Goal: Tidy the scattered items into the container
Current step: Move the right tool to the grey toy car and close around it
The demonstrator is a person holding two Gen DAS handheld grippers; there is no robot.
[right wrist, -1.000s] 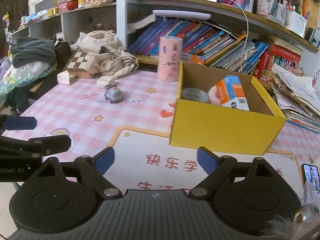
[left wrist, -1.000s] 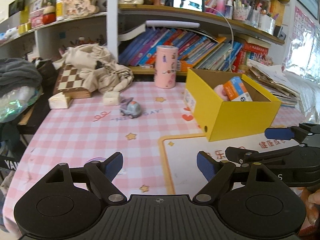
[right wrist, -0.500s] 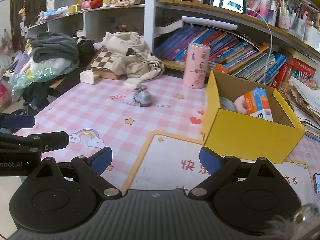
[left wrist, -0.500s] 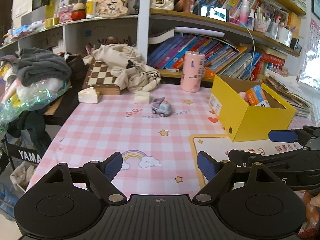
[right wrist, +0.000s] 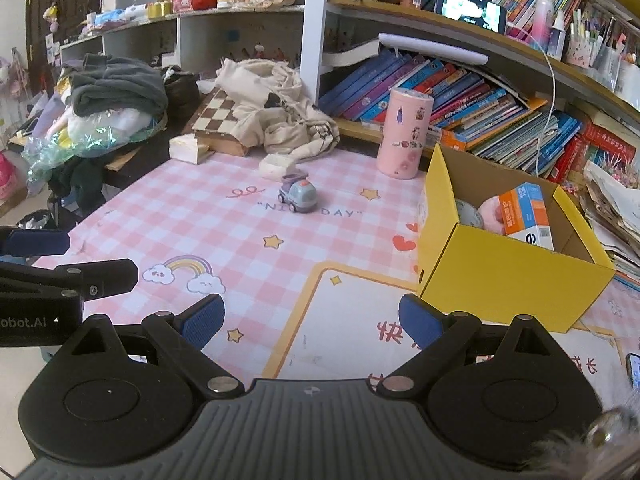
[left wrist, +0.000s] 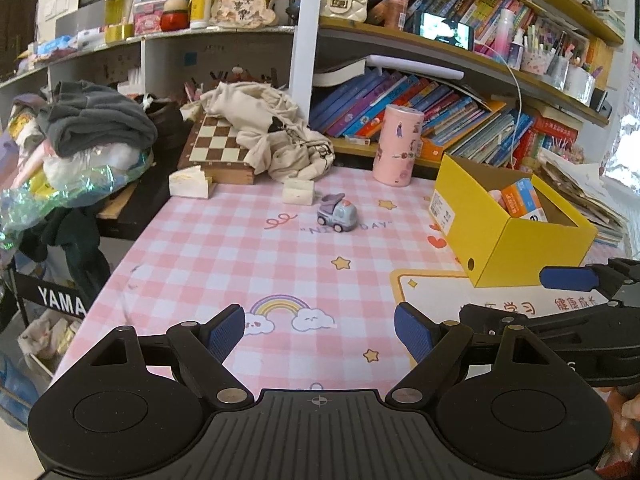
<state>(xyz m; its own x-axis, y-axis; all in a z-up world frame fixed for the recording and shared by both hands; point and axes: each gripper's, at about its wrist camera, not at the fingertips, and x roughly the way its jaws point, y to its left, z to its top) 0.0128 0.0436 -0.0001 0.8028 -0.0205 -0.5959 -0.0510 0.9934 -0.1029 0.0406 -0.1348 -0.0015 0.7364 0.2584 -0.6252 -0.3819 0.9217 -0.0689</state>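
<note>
A yellow cardboard box (left wrist: 520, 252) (right wrist: 508, 276) stands at the right of the pink checked table. It holds an orange and blue carton (right wrist: 528, 216), a pink item (right wrist: 490, 212) and a roll of tape (right wrist: 468, 212). A small grey toy truck (left wrist: 337, 214) (right wrist: 298, 196) sits on the table at mid distance. A white eraser-like block (left wrist: 298, 191) (right wrist: 276, 166) lies just behind it. My left gripper (left wrist: 320, 332) is open and empty near the front edge. My right gripper (right wrist: 312, 320) is open and empty, beside the left one.
A pink cylinder tin (left wrist: 398, 146) stands at the back by the books. A chessboard (left wrist: 220, 144) with a beige cloth (left wrist: 272, 128) lies back left, with a cream block (left wrist: 188, 186) in front. Piled clothes (left wrist: 96, 120) sit off the left edge. A phone (right wrist: 632, 368) lies front right.
Both grippers have pulled back and away from the box, so more of the table and the left side shows. Both stay open. The truck and box have not moved.
</note>
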